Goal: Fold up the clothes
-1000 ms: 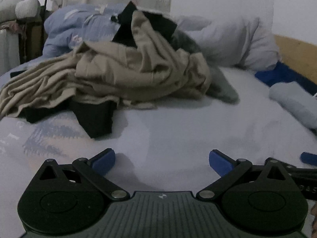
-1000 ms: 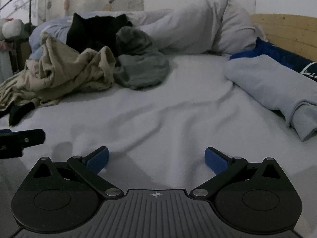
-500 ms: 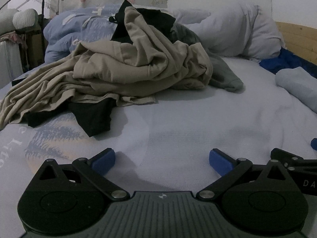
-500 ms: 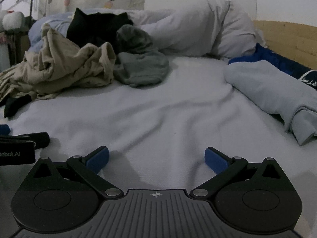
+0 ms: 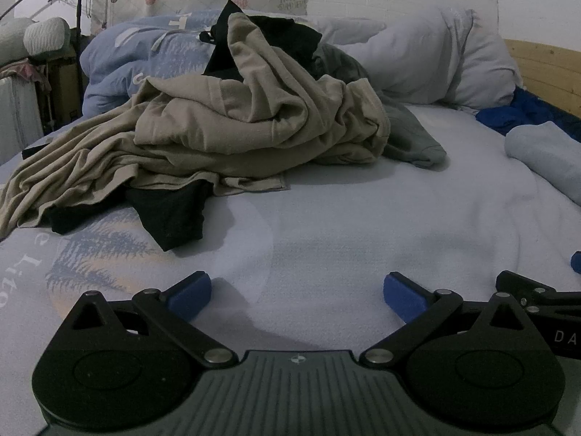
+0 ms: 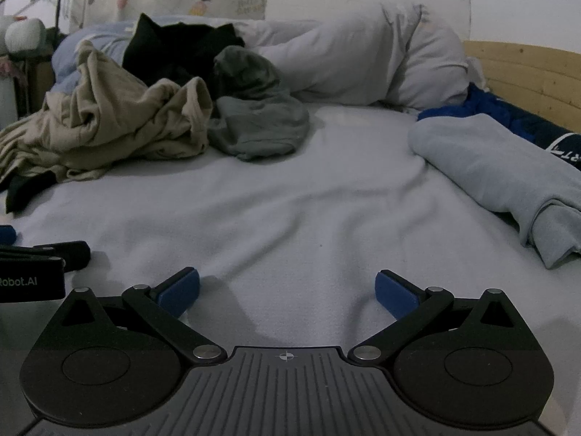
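A crumpled beige garment (image 5: 232, 134) tops a heap of clothes on the bed, with a black garment (image 5: 170, 214) poking out beneath it and a grey one (image 5: 410, 138) at its right. The same beige garment (image 6: 109, 127), black garment (image 6: 174, 54) and grey garment (image 6: 258, 123) lie far left in the right wrist view. A folded pale blue garment (image 6: 508, 174) rests at the right. My left gripper (image 5: 296, 296) is open over bare sheet, well short of the heap. My right gripper (image 6: 287, 292) is open too, beside the left one, holding nothing.
White pillows (image 5: 446, 65) and a light blue duvet (image 5: 138, 61) lie along the back. A dark blue garment (image 6: 508, 112) sits by the wooden bed frame (image 6: 526, 69) at the right. Bare sheet (image 6: 290, 210) spreads between the grippers and the clothes.
Both grippers have tilted and shifted slightly, so the heap sits lower and the left gripper's body shows more in the right view. Both stay open and empty.
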Demonstrator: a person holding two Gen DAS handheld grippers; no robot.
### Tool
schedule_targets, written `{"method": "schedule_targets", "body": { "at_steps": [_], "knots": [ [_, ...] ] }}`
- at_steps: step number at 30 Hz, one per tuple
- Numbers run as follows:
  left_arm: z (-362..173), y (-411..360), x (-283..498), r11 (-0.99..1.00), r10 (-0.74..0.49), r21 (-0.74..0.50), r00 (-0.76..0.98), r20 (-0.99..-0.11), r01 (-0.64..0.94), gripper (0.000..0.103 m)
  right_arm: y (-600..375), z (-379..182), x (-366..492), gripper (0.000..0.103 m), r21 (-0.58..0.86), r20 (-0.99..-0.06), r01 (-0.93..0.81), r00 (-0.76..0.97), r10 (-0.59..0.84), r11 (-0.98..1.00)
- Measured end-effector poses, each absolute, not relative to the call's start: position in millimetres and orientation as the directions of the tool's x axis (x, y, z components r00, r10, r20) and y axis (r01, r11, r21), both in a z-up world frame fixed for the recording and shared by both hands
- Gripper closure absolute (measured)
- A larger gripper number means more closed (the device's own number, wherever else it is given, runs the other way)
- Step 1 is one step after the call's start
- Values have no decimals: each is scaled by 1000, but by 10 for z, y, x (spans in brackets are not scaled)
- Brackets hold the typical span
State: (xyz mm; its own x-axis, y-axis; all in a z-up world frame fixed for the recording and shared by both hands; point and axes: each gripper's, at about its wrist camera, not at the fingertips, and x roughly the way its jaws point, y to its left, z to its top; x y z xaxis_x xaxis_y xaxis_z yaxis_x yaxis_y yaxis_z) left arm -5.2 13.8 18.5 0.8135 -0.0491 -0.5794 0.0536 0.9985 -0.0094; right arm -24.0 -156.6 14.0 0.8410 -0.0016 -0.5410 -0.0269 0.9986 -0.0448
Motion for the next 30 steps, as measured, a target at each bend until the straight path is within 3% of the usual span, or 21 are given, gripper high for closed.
{"method": "schedule_targets", "body": {
  "at_steps": [30],
  "knots": [
    [197,118,-89,999,-48,-7,813,-580,53,0,-1566,128,-244,0,-51,-538,-30,843,-2,998]
  ]
}}
